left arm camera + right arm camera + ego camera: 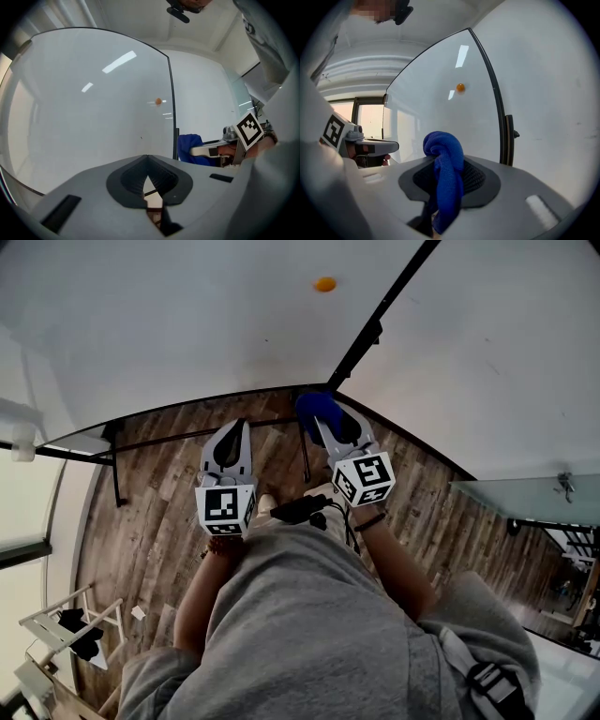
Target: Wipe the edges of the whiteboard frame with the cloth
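The whiteboard (187, 324) stands in front of me, and an orange magnet (324, 284) sticks to it. Its black frame edge (380, 320) runs down the right side to the lower corner. My right gripper (330, 427) is shut on a blue cloth (314, 407), held close to that lower right corner. In the right gripper view the cloth (443, 145) bunches up out of the right gripper (445, 164), with the frame edge (497, 108) just to its right. My left gripper (230, 432) hangs beside it to the left, below the board's bottom edge. That left gripper (147, 176) is shut on nothing.
The board's black stand legs (117, 474) rest on a wooden floor (159, 521). A white wall (487, 352) lies right of the board. A glass tabletop (525, 493) is at the right, and a white rack (56, 624) at the lower left.
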The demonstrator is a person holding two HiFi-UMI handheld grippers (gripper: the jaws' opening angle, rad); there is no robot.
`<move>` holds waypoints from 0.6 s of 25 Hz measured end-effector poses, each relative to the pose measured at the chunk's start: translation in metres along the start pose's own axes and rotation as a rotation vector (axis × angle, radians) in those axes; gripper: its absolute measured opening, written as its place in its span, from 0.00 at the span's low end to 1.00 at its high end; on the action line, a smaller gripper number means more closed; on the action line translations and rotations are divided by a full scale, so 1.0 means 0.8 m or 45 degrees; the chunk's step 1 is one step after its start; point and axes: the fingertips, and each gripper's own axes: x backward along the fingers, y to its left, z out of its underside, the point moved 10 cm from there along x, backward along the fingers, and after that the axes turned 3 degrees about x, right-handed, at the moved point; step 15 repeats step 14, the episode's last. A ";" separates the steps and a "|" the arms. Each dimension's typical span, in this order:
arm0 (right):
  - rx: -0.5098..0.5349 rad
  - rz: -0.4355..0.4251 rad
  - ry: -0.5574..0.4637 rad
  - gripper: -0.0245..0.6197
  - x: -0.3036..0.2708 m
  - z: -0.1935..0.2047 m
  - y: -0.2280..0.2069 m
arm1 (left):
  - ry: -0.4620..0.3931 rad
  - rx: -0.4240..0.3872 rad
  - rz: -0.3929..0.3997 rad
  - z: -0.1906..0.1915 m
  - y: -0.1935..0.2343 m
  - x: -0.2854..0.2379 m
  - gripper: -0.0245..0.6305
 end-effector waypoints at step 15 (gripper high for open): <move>0.036 -0.002 -0.020 0.23 0.007 0.005 0.025 | -0.011 -0.004 0.000 0.009 0.004 0.016 0.05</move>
